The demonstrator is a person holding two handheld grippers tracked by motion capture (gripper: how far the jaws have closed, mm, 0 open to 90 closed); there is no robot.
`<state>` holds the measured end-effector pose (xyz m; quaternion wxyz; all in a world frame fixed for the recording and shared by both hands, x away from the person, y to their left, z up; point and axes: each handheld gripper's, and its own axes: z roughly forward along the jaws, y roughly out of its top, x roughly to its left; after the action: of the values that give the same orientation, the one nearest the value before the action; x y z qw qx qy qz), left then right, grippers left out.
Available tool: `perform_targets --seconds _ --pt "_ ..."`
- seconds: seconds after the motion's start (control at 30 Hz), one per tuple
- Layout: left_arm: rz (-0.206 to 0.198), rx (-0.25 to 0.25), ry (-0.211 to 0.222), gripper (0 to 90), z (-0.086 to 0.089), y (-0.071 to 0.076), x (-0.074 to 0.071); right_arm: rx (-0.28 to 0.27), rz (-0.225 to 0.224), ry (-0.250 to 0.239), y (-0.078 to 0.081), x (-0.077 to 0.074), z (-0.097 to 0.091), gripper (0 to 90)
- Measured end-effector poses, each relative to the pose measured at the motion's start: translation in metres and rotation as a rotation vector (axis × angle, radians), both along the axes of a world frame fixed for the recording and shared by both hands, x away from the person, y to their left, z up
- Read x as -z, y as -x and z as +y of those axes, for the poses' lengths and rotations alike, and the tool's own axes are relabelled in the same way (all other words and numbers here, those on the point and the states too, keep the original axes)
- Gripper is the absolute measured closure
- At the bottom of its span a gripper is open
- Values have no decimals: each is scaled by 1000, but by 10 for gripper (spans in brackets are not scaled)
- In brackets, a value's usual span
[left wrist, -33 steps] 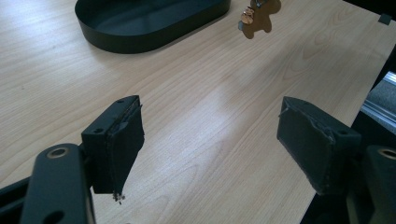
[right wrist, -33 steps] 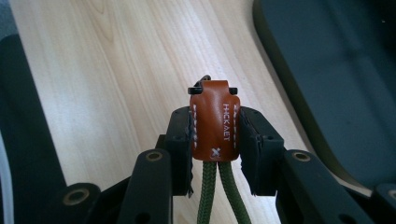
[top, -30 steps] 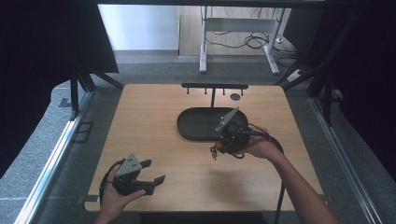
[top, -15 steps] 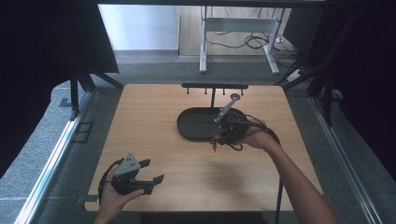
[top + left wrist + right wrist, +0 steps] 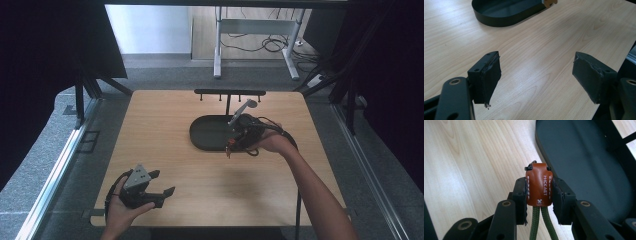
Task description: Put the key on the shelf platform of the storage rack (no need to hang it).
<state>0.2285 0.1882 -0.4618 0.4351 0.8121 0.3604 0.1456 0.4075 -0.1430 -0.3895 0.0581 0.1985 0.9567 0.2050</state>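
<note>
The right gripper [image 5: 539, 195] clamps a brown leather tag [image 5: 539, 185] at the black tray's [image 5: 210, 135] near-right rim, while the left gripper [image 5: 536, 75] gapes empty near-left.

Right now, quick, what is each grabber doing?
Left gripper: open, holding nothing.
Right gripper: shut on a brown leather tag with a green cord.

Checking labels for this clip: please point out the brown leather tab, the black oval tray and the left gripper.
brown leather tab [image 5: 538, 184], right gripper view, middle of its stitched face.
black oval tray [image 5: 212, 131], high view, bare floor.
left gripper [image 5: 536, 75], left gripper view, midway between its open fingers.
</note>
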Motion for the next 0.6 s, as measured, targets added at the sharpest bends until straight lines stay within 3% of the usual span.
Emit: perform_targets --seconds 0.6 --pt "-3 -4 11 229 3 0 -1 22 7 -15 -32 -5 4 669"
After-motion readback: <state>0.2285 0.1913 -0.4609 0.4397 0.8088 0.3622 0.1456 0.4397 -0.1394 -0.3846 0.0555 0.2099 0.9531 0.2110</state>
